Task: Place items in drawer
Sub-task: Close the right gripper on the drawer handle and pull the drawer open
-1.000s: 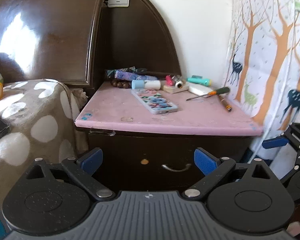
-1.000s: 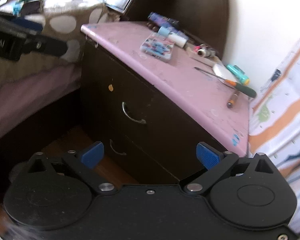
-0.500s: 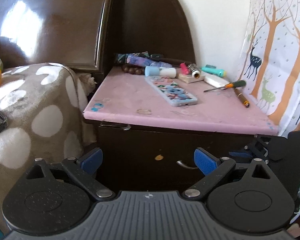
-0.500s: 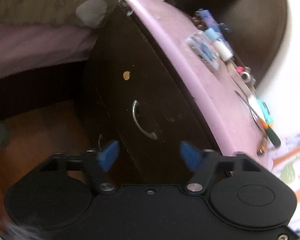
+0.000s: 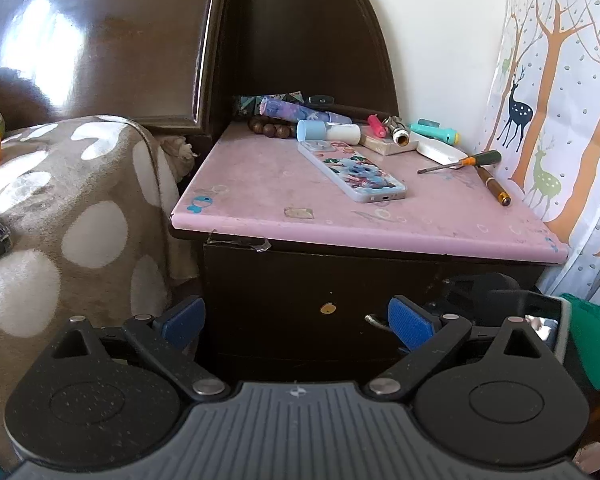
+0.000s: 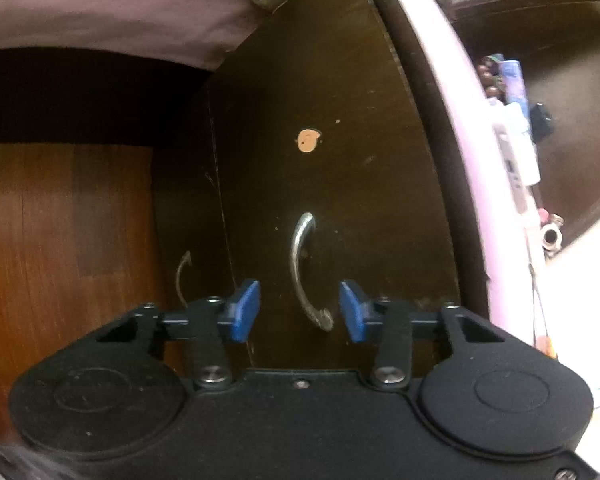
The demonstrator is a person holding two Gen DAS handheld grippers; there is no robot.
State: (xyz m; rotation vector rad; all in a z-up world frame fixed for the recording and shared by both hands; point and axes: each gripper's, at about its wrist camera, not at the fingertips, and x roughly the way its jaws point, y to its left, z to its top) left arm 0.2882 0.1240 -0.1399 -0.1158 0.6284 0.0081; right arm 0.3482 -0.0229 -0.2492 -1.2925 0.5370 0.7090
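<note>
Seemingly untouched, the drawer handle (image 6: 305,270) lies between the right gripper (image 6: 299,311) pads.

Pink nightstand top (image 5: 260,184), brown white-spotted blanket (image 5: 80,208), perhaps silvery drawer handle (image 6: 302,264), blue pads (image 6: 244,312)

Drawer front (image 6: 340,184) dark scuffed wood; handle (image 6: 304,268) dull metal; headboard (image 5: 100,48) glossy wood.

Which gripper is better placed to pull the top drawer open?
Right. The right gripper is open with the top drawer's metal handle between its fingers. The left gripper sits back from the nightstand, open and empty.
</note>
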